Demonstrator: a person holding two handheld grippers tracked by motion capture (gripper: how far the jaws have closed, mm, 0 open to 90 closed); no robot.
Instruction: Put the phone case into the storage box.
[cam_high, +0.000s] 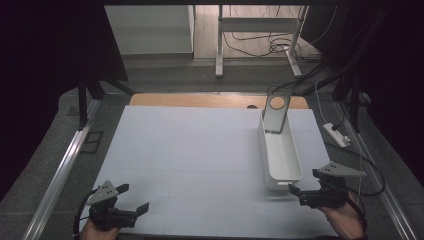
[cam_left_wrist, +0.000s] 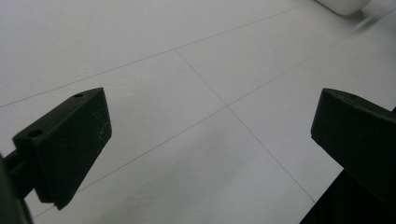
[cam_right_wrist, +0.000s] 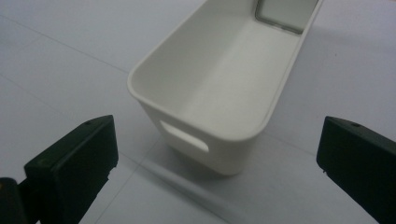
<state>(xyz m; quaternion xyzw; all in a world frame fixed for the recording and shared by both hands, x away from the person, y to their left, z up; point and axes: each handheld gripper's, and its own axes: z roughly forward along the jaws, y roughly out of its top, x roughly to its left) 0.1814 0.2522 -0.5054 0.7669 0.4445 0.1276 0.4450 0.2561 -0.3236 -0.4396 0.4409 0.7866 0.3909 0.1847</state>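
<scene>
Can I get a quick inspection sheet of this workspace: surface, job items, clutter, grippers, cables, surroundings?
Surface: white table top, faint seam lines, bare except for the bin.
Job's things: long white bin at right, upright, handle slot in its near end; flat grey plate with a round tan spot leans in its far end.
Clutter: nothing seen.
Grippers: left hand-held gripper open over the near left of the table; right hand-held gripper open, facing the bin's near end, not touching.
Cables: lead to a white power strip at right; loose cables on the floor behind.
Surroundings: metal desk frame, dark background.
</scene>
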